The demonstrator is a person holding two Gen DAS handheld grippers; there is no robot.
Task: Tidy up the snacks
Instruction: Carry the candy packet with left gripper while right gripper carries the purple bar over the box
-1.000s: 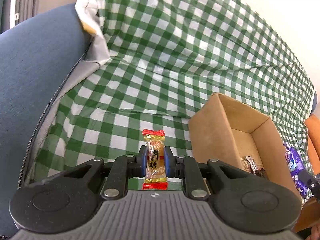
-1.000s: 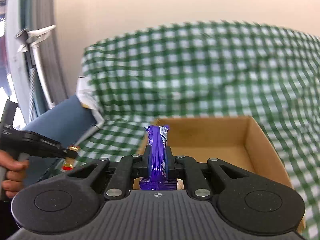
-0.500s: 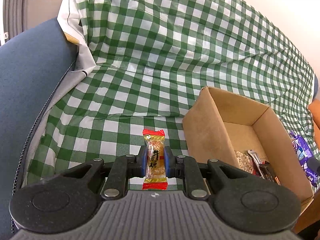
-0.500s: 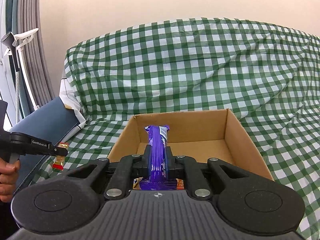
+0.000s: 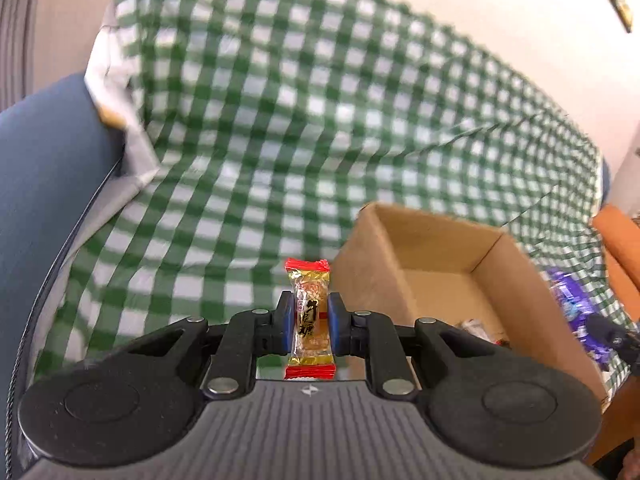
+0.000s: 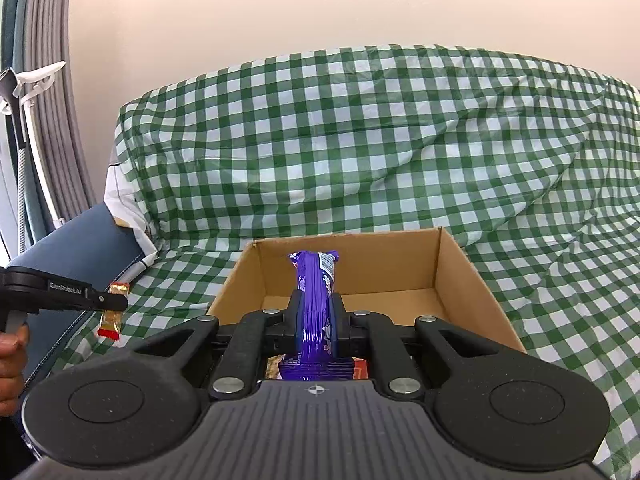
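We face a green-and-white checked cloth [image 6: 400, 152] bearing an open brown cardboard box [image 6: 460, 276] that already holds a few wrapped snacks, so we judge the sorting part done. Above the box, our right gripper [image 6: 316, 320] pinches a purple foil snack packet [image 6: 316, 280]. Left of the box, our left gripper [image 5: 308, 324] pinches a gold, red-ended candy [image 5: 310, 312] printed with Chinese characters; its arm reads "GenRobot.AI". Both await dropping in.
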